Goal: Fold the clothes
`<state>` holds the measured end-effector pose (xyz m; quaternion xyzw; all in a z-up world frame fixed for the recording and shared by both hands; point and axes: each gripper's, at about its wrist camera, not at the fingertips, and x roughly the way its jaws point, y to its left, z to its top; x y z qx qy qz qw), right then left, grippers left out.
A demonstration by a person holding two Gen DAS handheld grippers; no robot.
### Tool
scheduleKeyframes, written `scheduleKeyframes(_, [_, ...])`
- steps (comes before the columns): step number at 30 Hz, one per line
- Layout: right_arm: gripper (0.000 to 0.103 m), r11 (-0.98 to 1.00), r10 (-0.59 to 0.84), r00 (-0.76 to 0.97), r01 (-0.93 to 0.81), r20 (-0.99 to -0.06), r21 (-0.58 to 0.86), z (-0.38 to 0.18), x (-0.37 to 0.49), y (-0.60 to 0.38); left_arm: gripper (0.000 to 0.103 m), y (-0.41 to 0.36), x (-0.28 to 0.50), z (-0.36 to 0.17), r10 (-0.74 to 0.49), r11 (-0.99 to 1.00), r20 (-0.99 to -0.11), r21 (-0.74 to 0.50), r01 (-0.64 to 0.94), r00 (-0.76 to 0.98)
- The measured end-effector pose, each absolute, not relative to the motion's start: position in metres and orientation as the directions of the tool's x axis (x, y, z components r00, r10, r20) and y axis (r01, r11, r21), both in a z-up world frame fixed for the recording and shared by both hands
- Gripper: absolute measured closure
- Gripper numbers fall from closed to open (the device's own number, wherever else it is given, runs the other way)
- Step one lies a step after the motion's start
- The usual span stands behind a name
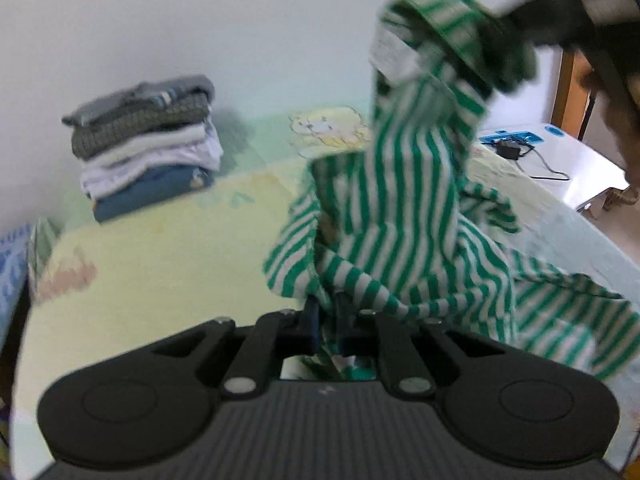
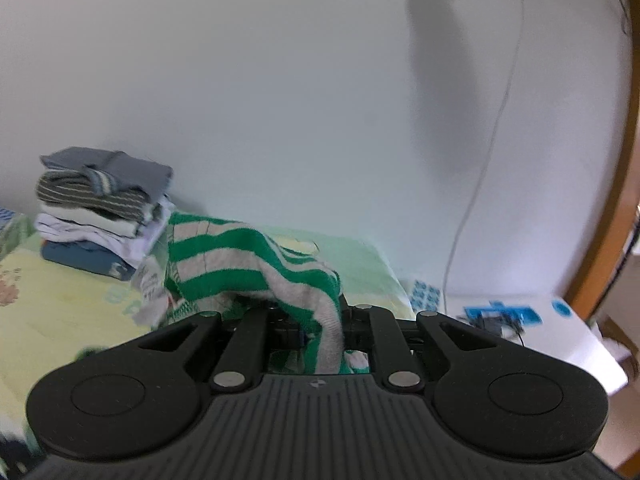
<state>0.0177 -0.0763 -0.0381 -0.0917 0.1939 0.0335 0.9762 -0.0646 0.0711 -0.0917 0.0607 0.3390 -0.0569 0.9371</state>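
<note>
Both grippers pinch the green-and-white striped garment (image 1: 416, 208) above the bed.

The left gripper (image 1: 328, 312) is clamped on a low fold of the cloth, while the right gripper (image 2: 320, 320) grips another bunch and lifts it higher, so the fabric hangs between them over the pale yellow sheet (image 1: 160, 248). A stack of folded clothes (image 1: 148, 136) sits against the wall (image 2: 280, 80), well apart.

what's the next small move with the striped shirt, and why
Probably draw the two grippers apart and lower the green striped shirt flat onto the yellow bedsheet. The left gripper and right gripper both pinch it, but it hangs bunched and twisted, so it cannot be folded yet.
</note>
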Motion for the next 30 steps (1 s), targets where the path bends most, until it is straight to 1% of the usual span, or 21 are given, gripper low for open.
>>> scheduleKeyframes(4, [0.092, 0.987, 0.007, 0.909, -0.073, -0.418, -0.143, -0.053, 0.029, -0.078, 0.096, 0.088, -0.041, -0.088, -0.036, 0.988, -0.636, 0.093, 0.123, 0.771])
scheduleKeyframes(6, [0.092, 0.987, 0.001, 0.907, -0.068, -0.421, -0.146, -0.058, 0.035, -0.078, 0.098, 0.096, -0.030, -0.085, -0.009, 0.990, -0.622, 0.106, 0.095, 0.783])
scheduleKeyframes(10, [0.092, 0.987, 0.028, 0.904, -0.094, -0.427, -0.134, -0.061, 0.050, -0.080, 0.099, 0.113, 0.000, -0.079, 0.046, 0.994, -0.611, 0.110, 0.027, 0.791])
scheduleKeyframes(13, [0.090, 0.985, 0.042, 0.891, -0.113, -0.452, -0.131, -0.066, 0.071, -0.083, 0.098, 0.121, 0.019, -0.078, 0.070, 0.995, -0.633, 0.102, -0.007, 0.771])
scheduleKeyframes(14, [0.089, 0.985, 0.048, 0.883, -0.120, -0.466, -0.127, -0.069, 0.080, -0.084, 0.093, 0.122, 0.018, -0.077, 0.065, 0.996, -0.640, 0.091, -0.008, 0.765])
scheduleKeyframes(15, [0.085, 0.984, 0.053, 0.875, -0.127, -0.480, -0.123, -0.072, 0.089, -0.085, 0.089, 0.121, 0.012, -0.077, 0.063, 0.996, -0.646, 0.084, -0.011, 0.761])
scheduleKeyframes(16, [0.079, 0.984, 0.055, 0.868, -0.130, -0.494, -0.120, -0.075, 0.094, -0.087, 0.084, 0.121, 0.006, -0.077, 0.062, 0.997, -0.652, 0.078, -0.015, 0.756])
scheduleKeyframes(17, [0.069, 0.984, 0.058, 0.859, -0.135, -0.509, -0.117, -0.079, 0.100, -0.088, 0.078, 0.121, 0.000, -0.077, 0.061, 0.997, -0.657, 0.072, -0.018, 0.751])
scheduleKeyframes(18, [0.060, 0.981, 0.066, 0.846, -0.151, -0.529, -0.119, -0.083, 0.105, -0.088, 0.073, 0.121, -0.006, -0.077, 0.059, 0.998, -0.663, 0.065, -0.021, 0.746])
scheduleKeyframes(19, [0.057, 0.978, 0.075, 0.833, -0.168, -0.549, -0.121, -0.088, 0.111, -0.088, 0.063, 0.121, -0.012, -0.076, 0.058, 0.998, -0.669, 0.059, -0.024, 0.741])
scheduleKeyframes(20, [0.054, 0.974, 0.091, 0.819, -0.192, -0.567, -0.121, -0.091, 0.112, -0.091, 0.055, 0.121, -0.018, -0.076, 0.056, 0.998, -0.674, 0.053, -0.028, 0.737])
scheduleKeyframes(22, [0.054, 0.964, 0.120, 0.791, -0.238, -0.600, -0.120, -0.097, 0.113, -0.096, 0.050, 0.120, -0.030, -0.076, 0.053, 0.999, -0.685, 0.040, -0.034, 0.727])
scheduleKeyframes(23, [0.054, 0.963, 0.120, 0.794, -0.238, -0.597, -0.123, -0.098, 0.108, -0.102, 0.046, 0.120, -0.036, -0.075, 0.051, 0.999, -0.690, 0.034, -0.038, 0.722])
scheduleKeyframes(24, [0.050, 0.965, 0.120, 0.797, -0.234, -0.592, -0.119, -0.098, 0.102, -0.111, 0.043, 0.122, -0.046, -0.076, 0.045, 0.999, -0.700, 0.028, -0.035, 0.712])
scheduleKeyframes(25, [0.048, 0.967, 0.129, 0.791, -0.235, -0.598, -0.102, -0.099, 0.093, -0.121, 0.036, 0.122, -0.058, -0.078, 0.031, 0.999, -0.715, 0.014, -0.030, 0.698])
scheduleKeyframes(26, [0.042, 0.967, 0.140, 0.784, -0.239, -0.605, -0.086, -0.101, 0.084, -0.131, 0.032, 0.119, -0.069, -0.081, 0.012, 1.000, -0.731, -0.007, -0.026, 0.682])
scheduleKeyframes(28, [0.041, 0.958, 0.188, 0.748, -0.283, -0.637, -0.050, -0.107, 0.061, -0.146, 0.030, 0.112, -0.090, -0.088, -0.023, 0.999, -0.760, -0.045, -0.017, 0.650])
scheduleKeyframes(29, [0.041, 0.952, 0.209, 0.730, -0.305, -0.651, -0.035, -0.110, 0.049, -0.153, 0.027, 0.105, -0.099, -0.093, -0.038, 0.998, -0.773, -0.058, -0.011, 0.633])
scheduleKeyframes(30, [0.040, 0.941, 0.213, 0.717, -0.334, -0.664, -0.059, -0.115, 0.035, -0.155, 0.024, 0.098, -0.104, -0.098, -0.045, 0.998, -0.783, -0.059, -0.001, 0.620])
